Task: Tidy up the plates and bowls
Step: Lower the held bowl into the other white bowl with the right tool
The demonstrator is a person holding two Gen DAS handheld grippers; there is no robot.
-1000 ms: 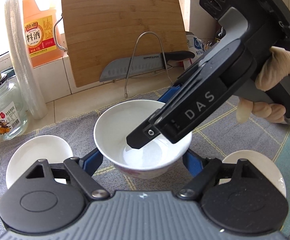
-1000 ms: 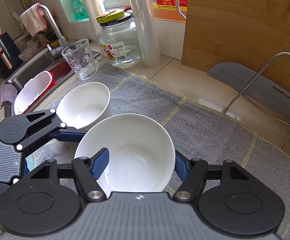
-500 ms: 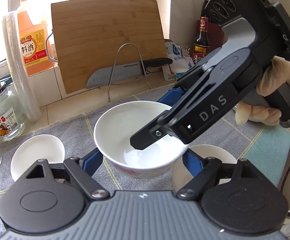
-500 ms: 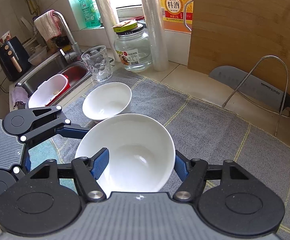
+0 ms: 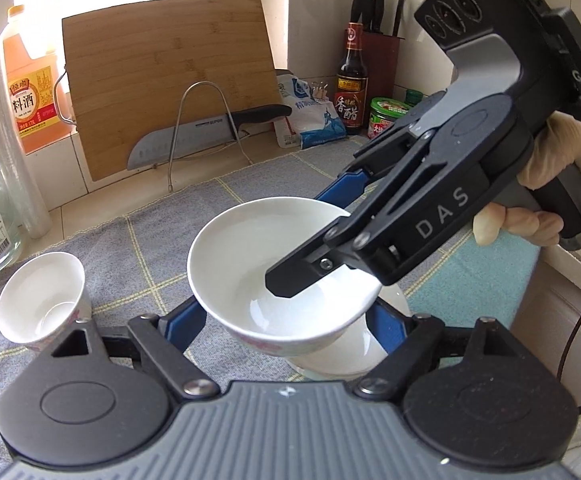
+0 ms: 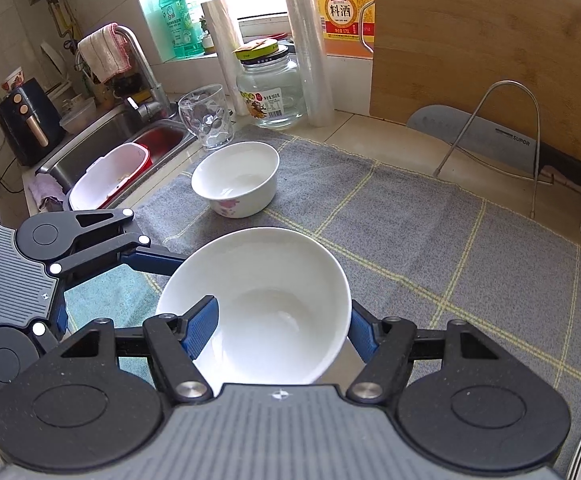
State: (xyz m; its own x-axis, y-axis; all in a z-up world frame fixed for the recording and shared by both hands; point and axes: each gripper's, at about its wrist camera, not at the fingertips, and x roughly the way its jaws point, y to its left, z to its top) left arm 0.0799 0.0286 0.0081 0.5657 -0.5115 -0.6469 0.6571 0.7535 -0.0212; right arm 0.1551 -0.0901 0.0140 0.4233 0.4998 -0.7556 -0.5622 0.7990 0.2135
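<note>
Glazed ceramic bowl [image 5: 286,264], rigid, slippery and breakable, is raised above the grey mat [image 5: 162,240] near another bowl [image 5: 346,354], left gripper [image 5: 286,320] bracketing its sides and right gripper [image 6: 278,324] clamping its rim

Held bowl [image 5: 274,276] white, pink flower print on outside. Second bowl [image 6: 236,178] at 11 o'clock, same white and pink print. Mat [image 6: 430,240] grey, yellow grid lines. Board [image 5: 170,80] tan wood. Fingers [image 6: 200,326] blue.
</note>
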